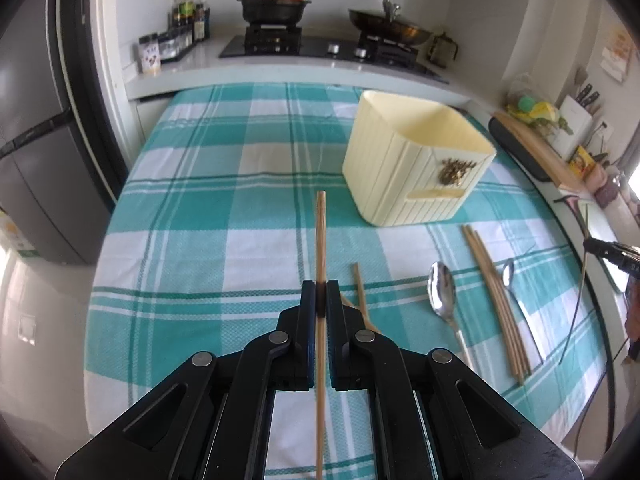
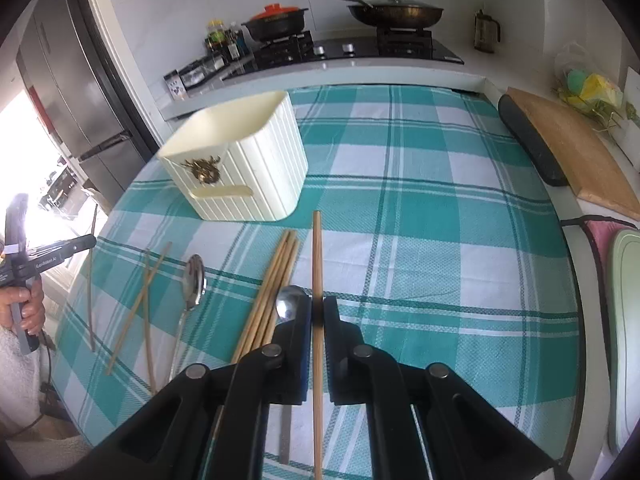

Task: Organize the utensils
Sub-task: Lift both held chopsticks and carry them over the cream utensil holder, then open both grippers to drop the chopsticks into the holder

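Note:
My left gripper (image 1: pixel 320 294) is shut on a wooden chopstick (image 1: pixel 320 236), lifted above the teal checked tablecloth (image 1: pixel 224 208). My right gripper (image 2: pixel 318 308) is shut on another wooden chopstick (image 2: pixel 317 252), also raised off the cloth. A cream ribbed utensil box (image 1: pixel 412 164), open-topped, stands ahead and right of the left gripper; in the right wrist view the box (image 2: pixel 240 168) is ahead and left. On the cloth lie a bundle of chopsticks (image 1: pixel 496 300), two metal spoons (image 1: pixel 442 292) (image 1: pixel 509 276) and loose chopsticks (image 1: pixel 360 292). The bundle (image 2: pixel 272 292) and a spoon (image 2: pixel 192 280) also show beside the right gripper.
A counter with a gas hob (image 1: pixel 320 46), a black pot with red lid (image 1: pixel 274 4) and a wok (image 1: pixel 392 26) runs behind the table. A fridge (image 1: pixel 36 152) stands left. A wooden cutting board (image 2: pixel 576 152) lies at right. A person's hand (image 2: pixel 28 308) holds the other gripper at left.

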A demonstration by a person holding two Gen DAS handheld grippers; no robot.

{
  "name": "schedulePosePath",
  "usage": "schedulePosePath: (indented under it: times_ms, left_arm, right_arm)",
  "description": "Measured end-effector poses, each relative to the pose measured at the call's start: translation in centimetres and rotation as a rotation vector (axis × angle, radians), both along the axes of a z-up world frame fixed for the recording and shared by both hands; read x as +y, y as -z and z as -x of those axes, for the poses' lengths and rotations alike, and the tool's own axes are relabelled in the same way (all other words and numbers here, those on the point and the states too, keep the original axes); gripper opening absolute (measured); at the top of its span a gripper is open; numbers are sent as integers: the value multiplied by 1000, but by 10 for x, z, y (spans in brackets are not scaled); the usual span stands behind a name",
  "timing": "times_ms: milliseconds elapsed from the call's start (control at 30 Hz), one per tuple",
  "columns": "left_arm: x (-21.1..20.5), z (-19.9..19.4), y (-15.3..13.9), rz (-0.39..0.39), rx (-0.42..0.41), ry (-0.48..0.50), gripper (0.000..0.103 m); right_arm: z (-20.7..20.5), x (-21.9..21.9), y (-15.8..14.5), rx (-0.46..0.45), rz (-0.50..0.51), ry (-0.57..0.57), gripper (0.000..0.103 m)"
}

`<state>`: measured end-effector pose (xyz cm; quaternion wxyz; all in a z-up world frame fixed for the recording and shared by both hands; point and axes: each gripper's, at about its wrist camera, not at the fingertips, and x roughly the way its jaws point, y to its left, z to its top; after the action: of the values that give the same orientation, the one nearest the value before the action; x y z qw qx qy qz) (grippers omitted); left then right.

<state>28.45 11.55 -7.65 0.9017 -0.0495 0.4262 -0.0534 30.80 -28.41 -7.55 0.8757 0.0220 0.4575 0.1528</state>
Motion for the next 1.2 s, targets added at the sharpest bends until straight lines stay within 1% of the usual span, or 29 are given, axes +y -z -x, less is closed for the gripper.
schedulePosePath:
  times_ms: [100,267,333,533,633,700,767,900,967,1033,1100,1133,1200]
  left_arm:
    - [-8,12,-22,-40,-81,-3,3]
    - [-23,18,-40,-123,-151,-21,3]
    - [-27,22,-43,-154,-169,-30,3]
    - [-33,17,-47,-197,-193,-37,3]
    - [-34,14,-50,-199,-199,-29,3]
    - [-33,11,-57,-167,-198,-15,3]
    - [-28,7,-74,-105,-209,2,3]
    - [-17,-9,-127,48,-276,21,3]
    - [-16,-21,-155,102,-329,18,3]
    - [-18,-34,-179,127,-401,3,3]
    - [-21,-50,-193,162,-455,-14,3]
    - [-24,-60,-195,174,-469,-21,3]
    - [-32,-84,-190,170,-476,-42,3]
  right_arm:
    - [19,-1,-24,-67,-44,4,6]
    - [32,-2,-50,-163,-87,16,6]
    - [34,0,-58,-192,-95,14,6]
    - [27,2,-70,-230,-111,20,6]
    - [21,3,-74,-246,-119,29,6]
    - [17,5,-79,-260,-125,37,6]
    - [9,8,-89,-281,-131,40,6]
    - [-12,22,-121,-368,-151,39,6]
    - [-27,32,-138,-424,-171,39,6]
    - [-44,43,-154,-485,-196,38,6]
    - [-59,58,-165,-564,-201,44,6]
    - [-66,66,-168,-610,-194,51,6]
    - [-82,81,-167,-681,-176,66,6]
